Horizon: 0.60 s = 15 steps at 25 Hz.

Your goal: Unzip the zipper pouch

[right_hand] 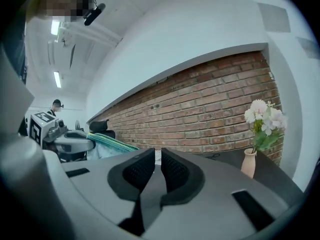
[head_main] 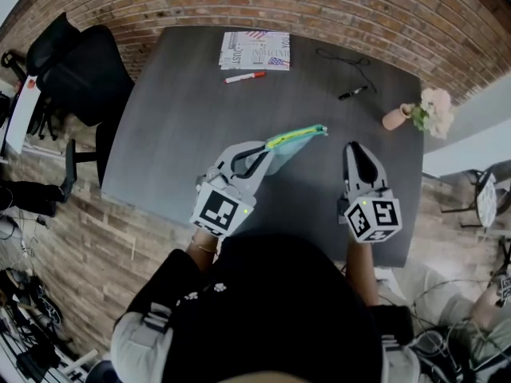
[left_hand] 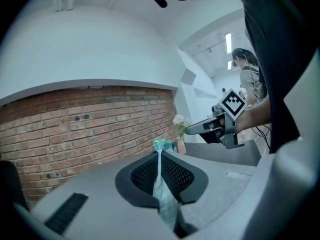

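Left gripper (head_main: pixel 257 158) clamps the pouch (head_main: pixel 294 139), apparently by one end. Right gripper (head_main: pixel 354 152), narrowly open and empty, is near its far tip.

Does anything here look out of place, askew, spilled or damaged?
Nothing looks spilled or damaged. The one unusual thing is the pouch: it is held slanted above the table, pinched at one end by the left gripper alone. The right gripper stands apart from it, jaws slightly open and empty.
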Each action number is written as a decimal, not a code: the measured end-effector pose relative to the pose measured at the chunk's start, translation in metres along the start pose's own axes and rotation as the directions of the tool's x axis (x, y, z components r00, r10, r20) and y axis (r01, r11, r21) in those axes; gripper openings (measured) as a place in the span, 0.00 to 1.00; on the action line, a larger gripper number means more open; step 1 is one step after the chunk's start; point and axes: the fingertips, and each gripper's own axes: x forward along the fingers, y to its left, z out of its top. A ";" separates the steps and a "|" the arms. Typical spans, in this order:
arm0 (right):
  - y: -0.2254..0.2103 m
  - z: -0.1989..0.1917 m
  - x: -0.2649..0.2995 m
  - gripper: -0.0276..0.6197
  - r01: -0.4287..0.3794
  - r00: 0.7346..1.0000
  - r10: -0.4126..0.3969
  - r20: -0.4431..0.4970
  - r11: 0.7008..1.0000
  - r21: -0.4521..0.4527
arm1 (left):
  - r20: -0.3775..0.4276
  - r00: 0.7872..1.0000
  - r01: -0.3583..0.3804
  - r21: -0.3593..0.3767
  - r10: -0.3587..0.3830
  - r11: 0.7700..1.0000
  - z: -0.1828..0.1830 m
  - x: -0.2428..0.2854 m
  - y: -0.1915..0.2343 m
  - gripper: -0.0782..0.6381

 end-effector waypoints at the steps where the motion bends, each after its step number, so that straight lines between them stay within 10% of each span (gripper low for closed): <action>1: 0.000 0.001 -0.001 0.10 0.000 1.000 0.000 0.005 1.000 0.003 | 0.000 1.000 -0.008 -0.012 0.008 1.000 -0.001 -0.001 0.003 0.12; 15: 0.014 -0.009 -0.002 0.04 -0.030 0.998 0.028 -0.052 0.998 -0.054 | -0.038 0.997 -0.066 -0.071 0.064 0.995 -0.010 -0.007 0.016 0.12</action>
